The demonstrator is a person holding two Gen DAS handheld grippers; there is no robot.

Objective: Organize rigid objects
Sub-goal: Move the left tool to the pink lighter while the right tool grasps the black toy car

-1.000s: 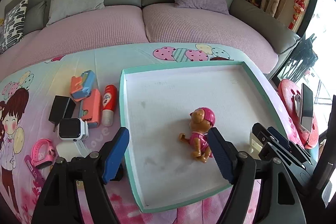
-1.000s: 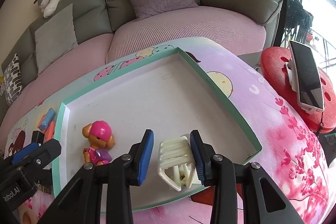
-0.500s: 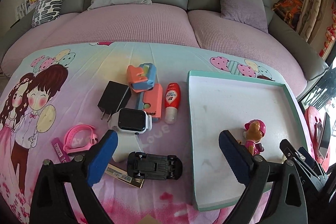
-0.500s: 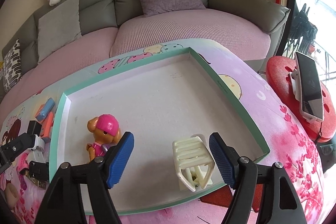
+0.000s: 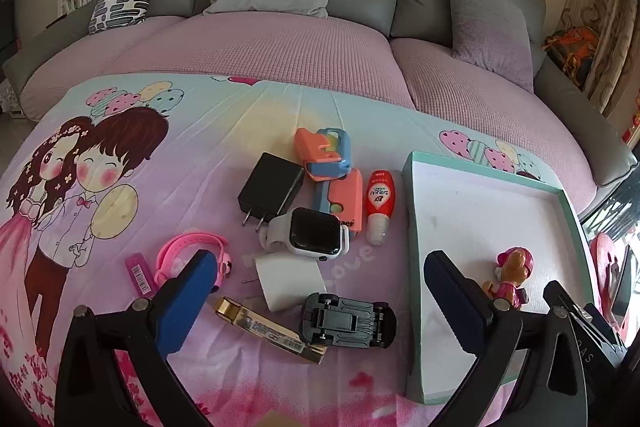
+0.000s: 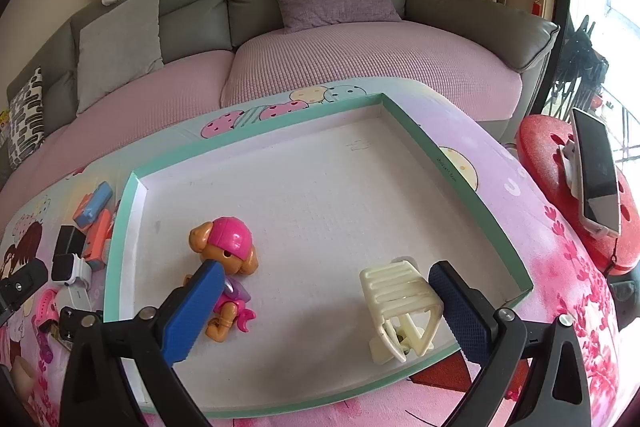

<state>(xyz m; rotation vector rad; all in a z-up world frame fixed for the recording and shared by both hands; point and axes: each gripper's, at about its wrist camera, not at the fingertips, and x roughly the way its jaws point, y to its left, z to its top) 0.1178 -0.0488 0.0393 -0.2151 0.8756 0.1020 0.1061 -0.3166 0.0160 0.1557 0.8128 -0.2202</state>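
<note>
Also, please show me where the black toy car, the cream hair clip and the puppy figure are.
black toy car [image 5: 348, 320], left wrist view, underside.
cream hair clip [image 6: 394, 293], right wrist view, ribbed top.
puppy figure [image 6: 232, 237], right wrist view, pink cap.

— What's in my tray [image 6: 472, 183] so far?
— A shallow white one with a teal rim, filling the middle of the right wrist frame. The puppy figure [image 6: 226, 267], pink cap, tan face, lies on its back at lower left. The cream hair claw [image 6: 398, 309] rests on its side at lower right, near the front rim.
— And outside it?
— Centre of my left wrist frame: black charger [image 5: 270, 189], orange-and-blue toy [image 5: 324, 155], white smartwatch [image 5: 308, 237] with dark screen up, red-capped tube [image 5: 378, 205] just beside the tray. Lower down, a white plug [image 5: 290, 281], a black toy car [image 5: 348, 321] upside down, a gold bar [image 5: 268, 329], and the pink band [image 5: 192, 253] at left.
</note>
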